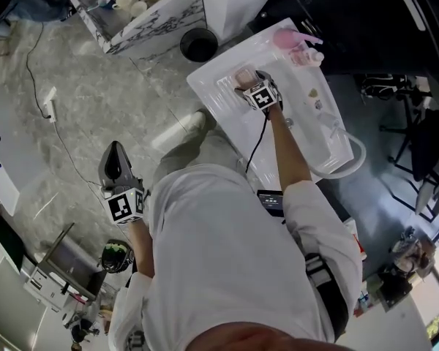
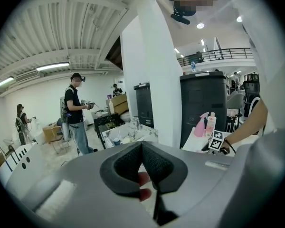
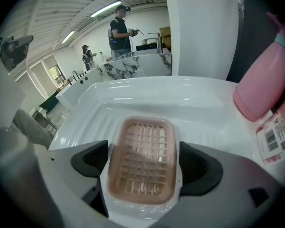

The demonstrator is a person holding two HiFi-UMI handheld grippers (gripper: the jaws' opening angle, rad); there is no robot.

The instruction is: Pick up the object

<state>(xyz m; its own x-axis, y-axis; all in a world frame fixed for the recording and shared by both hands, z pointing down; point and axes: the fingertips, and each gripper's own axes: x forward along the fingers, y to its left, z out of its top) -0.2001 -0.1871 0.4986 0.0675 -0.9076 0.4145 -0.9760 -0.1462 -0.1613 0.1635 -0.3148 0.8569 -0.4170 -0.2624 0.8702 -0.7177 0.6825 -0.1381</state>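
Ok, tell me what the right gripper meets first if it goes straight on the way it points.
The pale pink plastic grid soap dish on the white ribbed drainboard; it lies between the right gripper's open jaws, though depth is unclear.

Pink bottle (image 3: 265, 75) stands near soap dish (image 3: 141, 160); elsewhere seems open.

Pink soap dish (image 3: 141, 160) on a white drainboard (image 3: 92, 120)

The soap dish was a shallow, rounded rectangle of see-through pink plastic with a raised rim and a slotted grid for a floor (nothing lay in it). It lay flat, open side up, on the ribbed part of the drainboard. In the right gripper view its long sides ran away from the camera.
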